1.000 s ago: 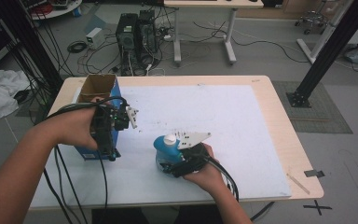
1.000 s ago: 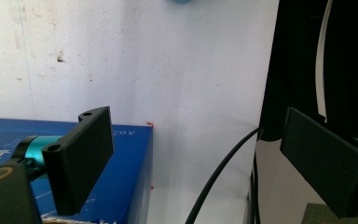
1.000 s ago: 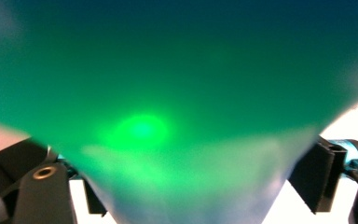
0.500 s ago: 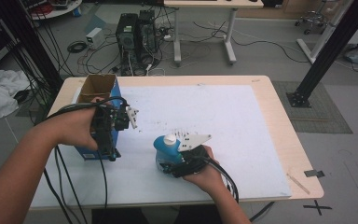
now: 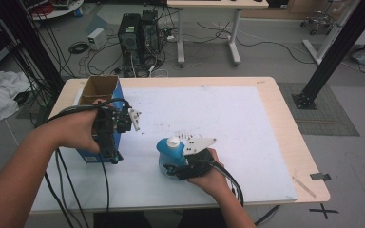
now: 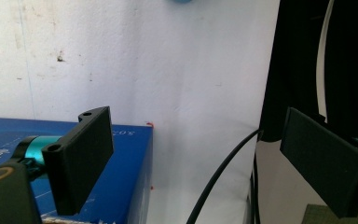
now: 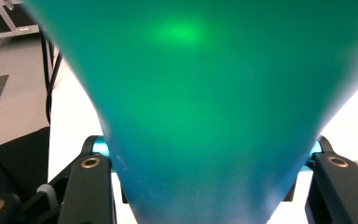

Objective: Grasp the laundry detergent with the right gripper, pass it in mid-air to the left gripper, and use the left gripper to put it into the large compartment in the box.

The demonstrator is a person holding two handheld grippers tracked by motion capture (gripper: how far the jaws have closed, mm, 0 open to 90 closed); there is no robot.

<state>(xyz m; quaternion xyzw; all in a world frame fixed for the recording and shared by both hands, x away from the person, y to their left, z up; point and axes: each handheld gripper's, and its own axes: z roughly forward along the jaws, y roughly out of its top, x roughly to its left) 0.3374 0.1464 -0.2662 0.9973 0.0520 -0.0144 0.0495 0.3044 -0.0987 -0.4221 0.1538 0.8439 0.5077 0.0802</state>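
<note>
A blue bottle [image 5: 165, 151] with a white cap [image 5: 172, 141] stands on the white sheet near the table's front. My right gripper [image 5: 170, 166] comes at it from the near side. Its jaws have just been closing, and the bottle [image 7: 205, 93] sits between them, touching both. My left gripper [image 5: 114, 147] hovers over a blue box [image 5: 88, 155] at the table's left. In the left gripper view it [image 6: 200, 154] is open with nothing between its pads [image 6: 81, 158], and the box [image 6: 126, 177] lies below them.
The white sheet [image 5: 228, 118] covers most of the wooden table [image 5: 285, 123]. The blue box has an open cardboard top [image 5: 98, 87]. Cables [image 5: 66, 180] trail off the front edge. On the floor beyond the table are a computer tower [image 5: 138, 33] and a black post [image 5: 337, 47].
</note>
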